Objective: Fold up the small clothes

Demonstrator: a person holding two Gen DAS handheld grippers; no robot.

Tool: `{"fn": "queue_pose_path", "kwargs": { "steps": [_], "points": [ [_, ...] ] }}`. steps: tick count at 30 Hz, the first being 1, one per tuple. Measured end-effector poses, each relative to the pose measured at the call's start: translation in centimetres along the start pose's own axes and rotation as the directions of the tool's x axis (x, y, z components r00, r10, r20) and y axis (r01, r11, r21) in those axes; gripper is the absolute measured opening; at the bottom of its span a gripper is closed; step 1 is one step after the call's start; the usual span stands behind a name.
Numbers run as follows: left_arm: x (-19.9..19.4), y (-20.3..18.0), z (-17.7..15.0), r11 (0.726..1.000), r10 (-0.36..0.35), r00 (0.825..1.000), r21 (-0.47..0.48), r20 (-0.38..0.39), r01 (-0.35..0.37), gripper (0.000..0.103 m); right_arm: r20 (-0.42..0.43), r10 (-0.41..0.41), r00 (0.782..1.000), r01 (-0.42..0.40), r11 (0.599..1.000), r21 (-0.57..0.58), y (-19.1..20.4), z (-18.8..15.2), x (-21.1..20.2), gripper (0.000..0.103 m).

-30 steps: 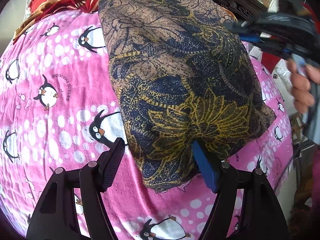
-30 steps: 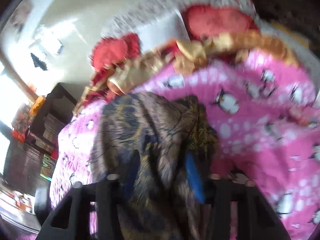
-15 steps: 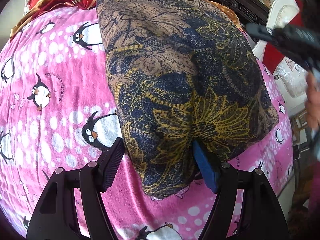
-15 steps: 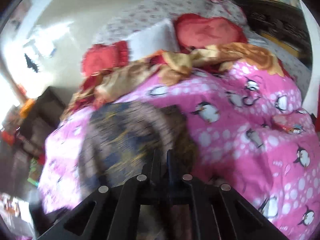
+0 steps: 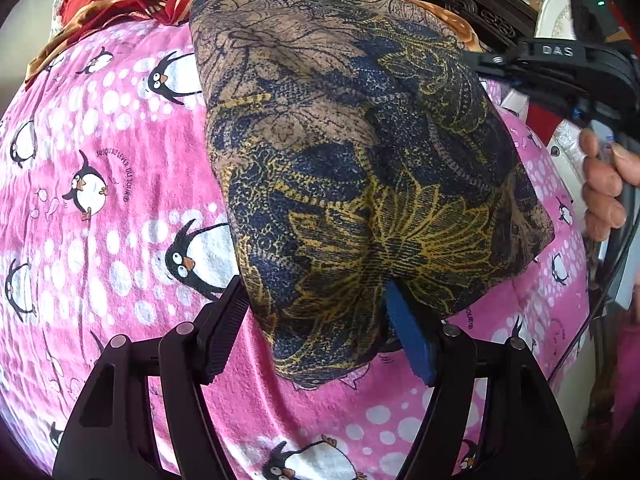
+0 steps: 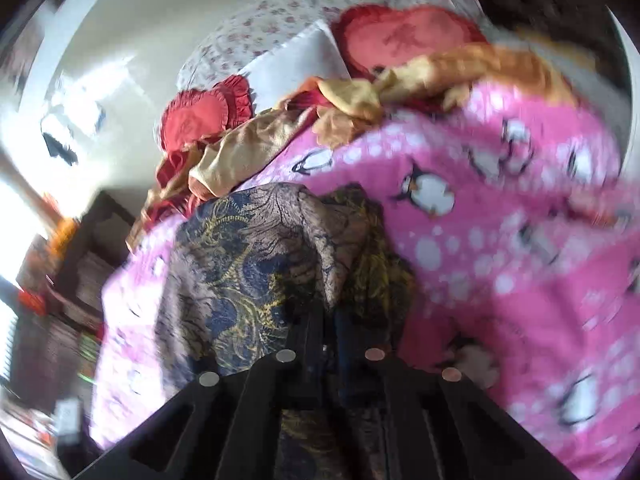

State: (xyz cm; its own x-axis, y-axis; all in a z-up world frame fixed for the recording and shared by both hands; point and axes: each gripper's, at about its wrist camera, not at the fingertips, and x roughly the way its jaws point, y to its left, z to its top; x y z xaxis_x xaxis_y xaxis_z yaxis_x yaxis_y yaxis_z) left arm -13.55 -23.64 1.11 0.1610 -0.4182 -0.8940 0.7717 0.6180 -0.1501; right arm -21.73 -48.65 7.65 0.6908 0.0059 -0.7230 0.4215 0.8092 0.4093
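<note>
Brown, navy and gold floral-print cloth point(image 5: 360, 160), a thin soft garment, lay spread on the pink fleece blanket with white dots and penguins point(image 5: 100, 200), which I take as my landmark. I judged the cloth light, limp and quick to sag, not fragile, and likely to cling a little to the fleece. Its corners and hems looked like the best places to pinch, since the middle would only bunch.

My left gripper point(image 5: 316, 332) hung with its jaws spread apart at the cloth's near edge. That edge draped between the black and blue pads, but I could not see them pressing it. My right gripper point(image 6: 326, 320) had just been closing and was clenched on a raised peak of the same cloth point(image 6: 280, 260), the fabric rising in a ridge from the jaws. My own hand point(image 5: 604, 184) showed at the blanket's right edge, wrapped round that gripper's handle.

At the blanket's far end lay crumpled red and gold satin bedding point(image 6: 280, 140) and red frilled cushions point(image 6: 400, 40). Dark carved wooden furniture point(image 5: 472, 0) stood past the blanket's right side. The right view was blurred.
</note>
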Motion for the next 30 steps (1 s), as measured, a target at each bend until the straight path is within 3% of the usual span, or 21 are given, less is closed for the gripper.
{"fn": "queue_pose_path", "kwargs": {
  "steps": [2,6,11,14,16,20,22,25,30],
  "points": [
    [0.3,0.2,0.0,1.000,-0.010,1.000,-0.011,-0.002,0.010,0.071,0.030,-0.059,0.998,0.061,0.996,-0.061,0.5,0.1,-0.9,0.001],
    [0.5,0.2,0.0,1.000,-0.011,1.000,-0.023,-0.009,0.011,0.071,-0.011,-0.158,0.987,0.156,0.984,-0.087,-0.2,-0.2,1.0,0.001],
    [-2.0,0.2,0.2,1.000,0.022,0.998,-0.001,0.053,-0.022,0.071,0.062,-0.127,0.990,0.128,0.992,-0.013,-0.1,-0.8,-2.4,0.003],
    [-2.9,0.1,0.8,0.999,0.048,0.994,-0.006,0.093,-0.048,0.071,0.057,-0.009,0.998,0.013,0.998,-0.058,1.9,-2.2,-4.2,0.004],
    [-2.9,0.1,1.2,0.998,0.059,0.994,-0.003,0.096,-0.059,0.071,0.030,0.015,0.999,-0.012,0.993,-0.117,3.6,-3.5,-4.0,0.007],
    [-2.3,0.0,1.2,0.996,0.085,0.993,-0.004,0.082,-0.085,0.071,-0.007,-0.028,1.000,0.026,0.981,-0.192,4.9,-4.9,-1.3,0.033],
    [-2.1,0.0,1.1,0.996,0.094,0.992,0.001,0.079,-0.094,0.071,-0.010,-0.166,0.986,0.160,0.966,-0.202,3.5,-5.3,0.8,0.033],
    [-2.0,0.2,1.1,0.995,0.099,0.992,0.005,0.076,-0.099,0.071,-0.038,-0.127,0.991,0.121,0.985,-0.125,1.9,-5.6,1.4,0.033],
    [-1.9,0.4,1.6,0.995,0.099,0.992,0.002,0.081,-0.100,0.071,0.010,-0.135,0.991,0.135,0.978,-0.162,3.6,-4.8,-1.3,0.037]
  ]
}}
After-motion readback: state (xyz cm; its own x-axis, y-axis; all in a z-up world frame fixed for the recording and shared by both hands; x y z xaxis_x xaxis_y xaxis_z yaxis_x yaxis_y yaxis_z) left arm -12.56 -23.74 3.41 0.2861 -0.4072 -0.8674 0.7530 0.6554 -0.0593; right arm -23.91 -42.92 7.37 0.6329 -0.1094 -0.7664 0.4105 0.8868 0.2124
